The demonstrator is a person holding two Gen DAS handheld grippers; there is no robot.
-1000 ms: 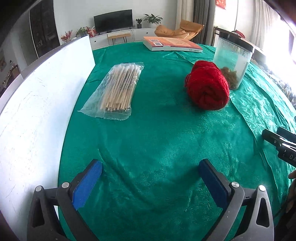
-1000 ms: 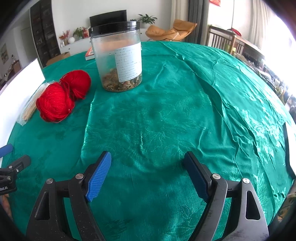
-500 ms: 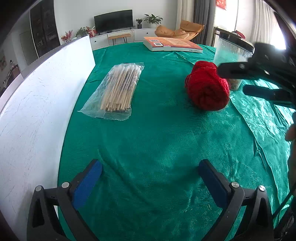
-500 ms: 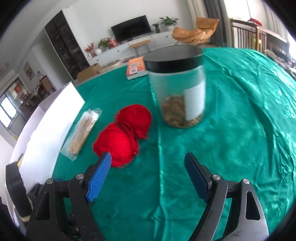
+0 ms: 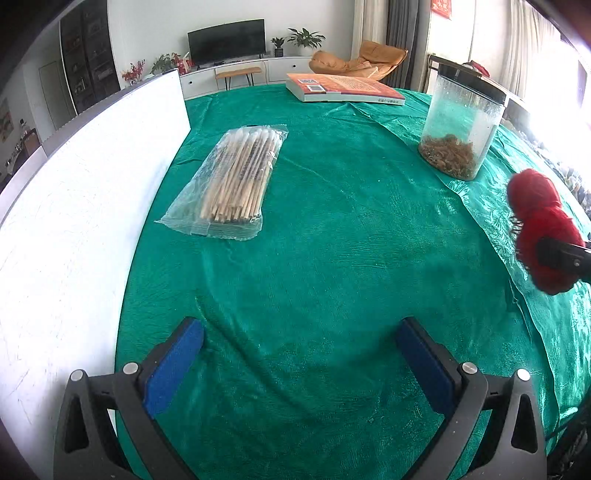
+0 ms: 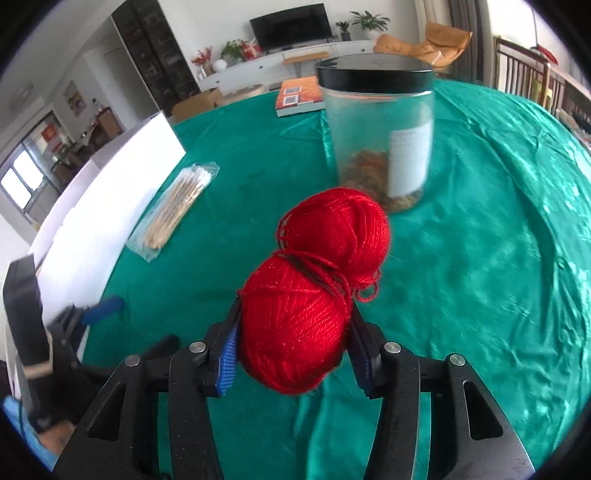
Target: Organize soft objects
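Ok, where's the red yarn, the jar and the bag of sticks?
red yarn [image 6: 295, 328]: right wrist view, front ball.
jar [image 5: 461, 122]: left wrist view, clear wall.
bag of sticks [image 5: 236, 177]: left wrist view, middle of bundle.

White-walled living room, daylit from bright windows [image 5: 576, 74] at right. Dark television [image 5: 226, 41] above a low white cabinet [image 5: 258, 72], flanked by potted plants [image 5: 305, 37]; tan lounge chair [image 5: 360, 61] beside grey curtains [image 5: 397, 33].

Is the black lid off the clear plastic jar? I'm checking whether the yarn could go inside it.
No, the black lid sits closed on top of the clear plastic jar in the right wrist view.
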